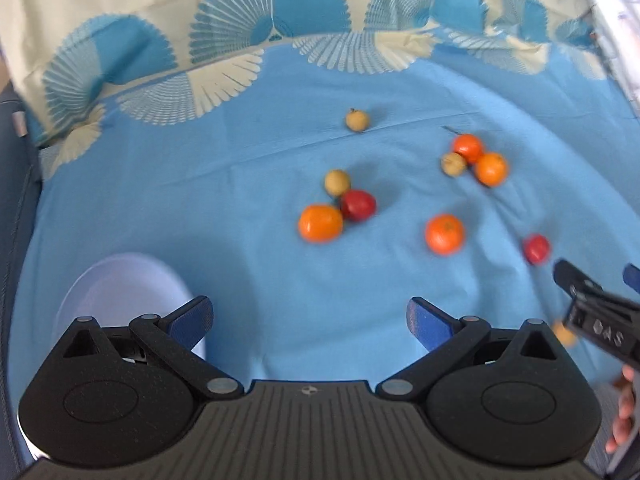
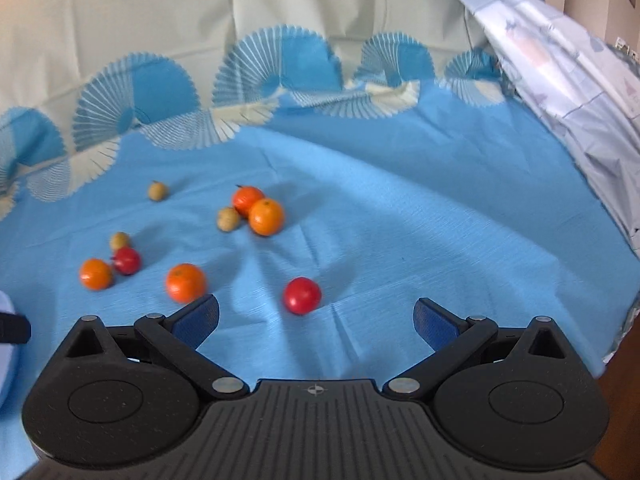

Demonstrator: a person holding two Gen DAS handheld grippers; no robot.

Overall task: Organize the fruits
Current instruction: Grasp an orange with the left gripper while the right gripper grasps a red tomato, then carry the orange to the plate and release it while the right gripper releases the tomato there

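Left wrist view: the left gripper (image 1: 310,316) is hovering with jaws spread wide, gripping nothing, above a blue cloth (image 1: 240,264).
Fruits: oranges, red fruits and small tan ones are lying scattered mid-cloth (slightly blurred); a nearer orange (image 1: 444,234) is sitting alone.
Plate: a pale plate (image 1: 120,288) is lying at lower left.
Right wrist view: the right gripper (image 2: 316,318) is also hanging released and empty.
Nearest fruit: a red fruit (image 2: 302,295) is resting just beyond its fingers.

A home, seemingly a living room or bedroom: a blue cloth (image 2: 400,220) with white fan patterns drapes a soft surface and its upright back, a patterned sheet (image 2: 560,72) hangs alongside, and a cream wall (image 2: 592,4) carries small fittings.
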